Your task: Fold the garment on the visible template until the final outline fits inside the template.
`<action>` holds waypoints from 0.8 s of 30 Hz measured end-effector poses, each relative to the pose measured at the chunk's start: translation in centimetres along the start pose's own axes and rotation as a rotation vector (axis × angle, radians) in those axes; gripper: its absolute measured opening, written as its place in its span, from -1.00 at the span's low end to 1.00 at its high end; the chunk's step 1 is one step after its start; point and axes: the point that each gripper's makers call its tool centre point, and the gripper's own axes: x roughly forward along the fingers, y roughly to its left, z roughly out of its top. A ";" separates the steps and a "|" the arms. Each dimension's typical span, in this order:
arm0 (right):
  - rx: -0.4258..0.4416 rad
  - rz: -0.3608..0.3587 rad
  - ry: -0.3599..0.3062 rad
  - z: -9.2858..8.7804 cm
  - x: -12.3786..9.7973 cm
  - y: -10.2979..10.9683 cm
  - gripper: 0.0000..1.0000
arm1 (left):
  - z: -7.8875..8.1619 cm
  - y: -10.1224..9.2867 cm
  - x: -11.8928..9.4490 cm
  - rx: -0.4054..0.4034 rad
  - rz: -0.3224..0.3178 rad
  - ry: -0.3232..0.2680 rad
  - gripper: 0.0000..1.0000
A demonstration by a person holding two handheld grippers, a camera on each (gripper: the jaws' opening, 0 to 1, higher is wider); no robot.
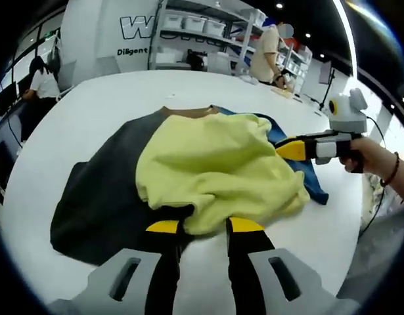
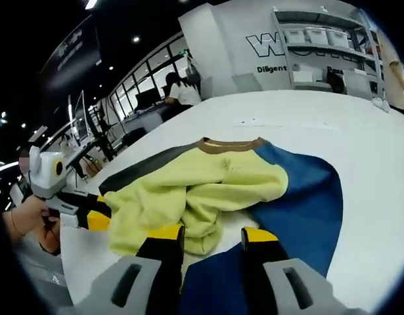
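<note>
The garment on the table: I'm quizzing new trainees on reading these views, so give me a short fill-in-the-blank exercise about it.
1. The bunched-up part of the garment lying on top is coloured ____.
2. The garment's collar band is coloured ____.
3. In the right gripper view, the flat panel beside the bunched fabric is coloured ____.
4. The garment lies on a table whose top is coloured ____.

Missing words: yellow; brown; blue; white.
</note>
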 end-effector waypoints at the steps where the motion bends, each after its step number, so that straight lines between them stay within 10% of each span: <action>1: -0.003 0.003 0.002 -0.1 0.1 0.1 -0.49 | 0.1 0.0 0.0 0.001 0.001 -0.003 -0.59; 14: -0.096 0.020 0.034 -0.7 1.1 1.3 -1.00 | 0.2 -0.1 -0.2 0.079 0.006 -0.017 -0.99; 24: -0.139 0.018 0.047 -0.1 -1.9 1.1 -1.00 | 1.4 0.9 -2.2 0.069 0.016 -0.043 -1.00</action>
